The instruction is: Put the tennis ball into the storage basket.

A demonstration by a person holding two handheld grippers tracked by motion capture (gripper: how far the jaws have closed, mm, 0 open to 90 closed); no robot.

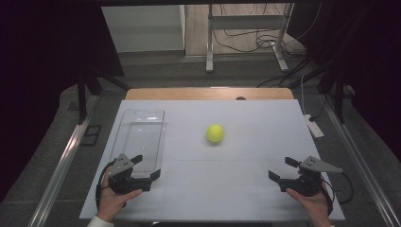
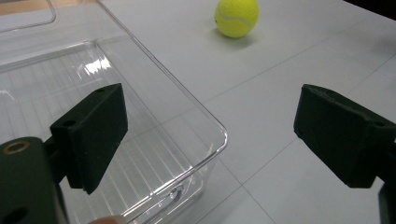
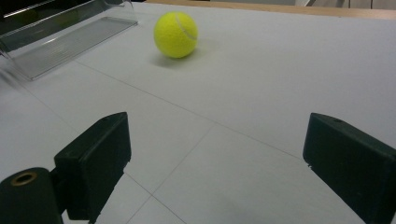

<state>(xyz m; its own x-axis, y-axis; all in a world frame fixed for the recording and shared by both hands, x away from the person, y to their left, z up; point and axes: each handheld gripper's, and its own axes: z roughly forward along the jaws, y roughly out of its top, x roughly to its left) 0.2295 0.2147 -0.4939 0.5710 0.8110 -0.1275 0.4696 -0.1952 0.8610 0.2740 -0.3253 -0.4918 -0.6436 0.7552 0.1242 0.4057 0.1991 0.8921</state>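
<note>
The fuzzy yellow-green tennis ball (image 1: 215,133) is sitting alone on the white table surface (image 1: 246,189), out ahead of both pairs of fingers and well apart from each, so either hand could be the one going for it. The right gripper (image 1: 283,171) is resting low with its jaws spread wide and holding nothing, pointing at the ball across bare table; nothing is lying in that path. The left gripper (image 1: 147,166) is likewise gaping and empty, one jaw hanging over the near corner of the clear plastic rectangular tray (image 1: 126,124), the other outside it. I'd judge the tray's rim is the only thing that could be catching that gripper on its way out. Dark curtains and cables are standing well beyond the table.
</note>
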